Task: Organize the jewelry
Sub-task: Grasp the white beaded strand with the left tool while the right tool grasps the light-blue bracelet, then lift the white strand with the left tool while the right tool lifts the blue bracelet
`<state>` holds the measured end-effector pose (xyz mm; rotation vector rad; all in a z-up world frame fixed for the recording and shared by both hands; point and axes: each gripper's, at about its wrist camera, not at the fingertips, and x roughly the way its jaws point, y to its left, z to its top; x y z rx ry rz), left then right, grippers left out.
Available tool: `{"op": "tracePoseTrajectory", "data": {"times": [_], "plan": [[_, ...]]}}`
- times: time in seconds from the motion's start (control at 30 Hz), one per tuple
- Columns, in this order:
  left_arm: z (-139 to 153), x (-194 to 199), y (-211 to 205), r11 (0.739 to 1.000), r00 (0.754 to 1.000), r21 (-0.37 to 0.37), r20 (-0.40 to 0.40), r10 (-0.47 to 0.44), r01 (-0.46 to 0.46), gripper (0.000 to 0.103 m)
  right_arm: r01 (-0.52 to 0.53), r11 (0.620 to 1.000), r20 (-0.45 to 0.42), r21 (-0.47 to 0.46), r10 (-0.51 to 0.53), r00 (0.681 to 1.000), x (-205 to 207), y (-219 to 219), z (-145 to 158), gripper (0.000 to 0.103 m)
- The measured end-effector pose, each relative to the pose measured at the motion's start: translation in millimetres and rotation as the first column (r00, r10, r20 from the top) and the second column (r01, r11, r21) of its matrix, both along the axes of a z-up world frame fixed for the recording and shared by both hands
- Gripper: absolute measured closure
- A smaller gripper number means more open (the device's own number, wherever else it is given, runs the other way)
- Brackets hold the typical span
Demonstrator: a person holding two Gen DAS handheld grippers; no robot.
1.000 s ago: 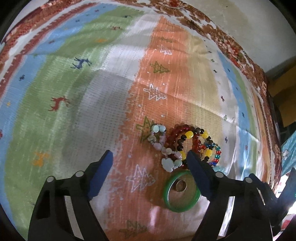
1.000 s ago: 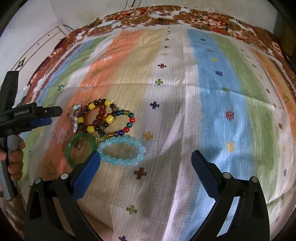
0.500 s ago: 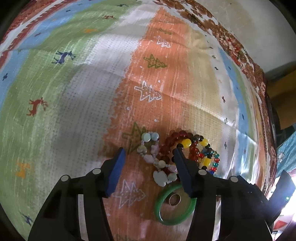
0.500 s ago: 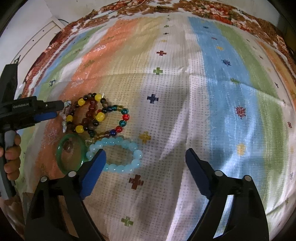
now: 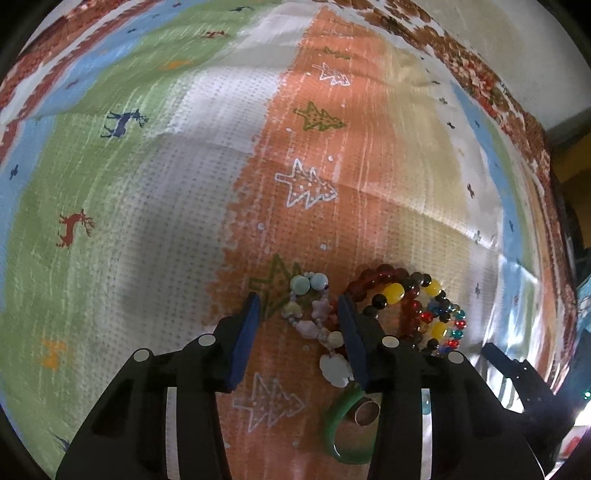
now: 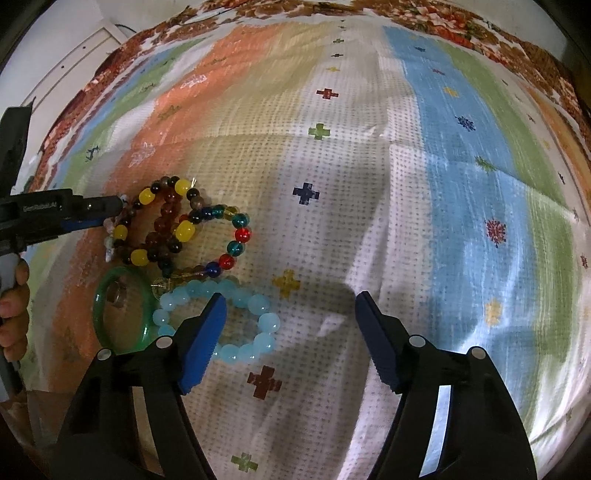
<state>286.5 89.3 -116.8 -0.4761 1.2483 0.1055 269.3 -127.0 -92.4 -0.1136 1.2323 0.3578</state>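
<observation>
A pile of jewelry lies on a striped cloth. In the left wrist view my left gripper (image 5: 299, 306) is partly open, its jaws either side of a pale stone bracelet (image 5: 314, 317), not closed on it. Beside it lie a red and yellow bead bracelet (image 5: 391, 295), a multicolour bead bracelet (image 5: 448, 325) and a green bangle (image 5: 341, 435) with a ring (image 5: 365, 411) inside. In the right wrist view my right gripper (image 6: 290, 314) is open and empty, its left finger over a light blue bead bracelet (image 6: 243, 321). The green bangle (image 6: 123, 310) and bead bracelets (image 6: 166, 229) lie left.
The striped patterned cloth (image 6: 369, 166) covers the whole surface, with a floral border (image 6: 406, 14) at the far edge. The left gripper's body (image 6: 48, 218) and the hand holding it show at the left of the right wrist view. A white wall stands behind.
My left gripper has moved forward over the pale stone bracelet and its jaws have narrowed around it. My right gripper has moved closer to the light blue bracelet and narrowed slightly.
</observation>
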Motion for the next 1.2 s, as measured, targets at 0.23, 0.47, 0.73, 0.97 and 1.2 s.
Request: {"op": "tracePoseTrajectory", "data": {"times": [0.23,0.47,0.73,0.97,1.2], "plan": [[-2,1,-3,0.999,1.0,0.041,-0.007,-0.005,0.005,0.079,-0.003,1.0,0.009,-0.031,0.003,1.0,-2,1,-2,0.048],[-7,-1,-1,0.999,1.0,-0.049,0.001,-0.01,0.01,0.094,-0.015,1.0,-0.003,-0.024,0.015,1.0,-4,-1,-2,0.08],[0,-5,-2,0.999,1.0,-0.05,0.011,-0.016,0.017,0.095,-0.022,1.0,0.001,-0.006,0.022,1.0,-7,-1,1,0.091],[14,-4,-6,0.999,0.999,-0.03,0.042,-0.024,0.025,0.095,-0.041,0.999,0.007,0.005,0.041,0.999,-11,2,6,0.091],[27,-8,-7,0.999,0.996,-0.031,0.077,-0.034,0.036,0.095,-0.064,0.998,0.04,0.01,0.064,0.997,-16,7,19,0.091]]}}
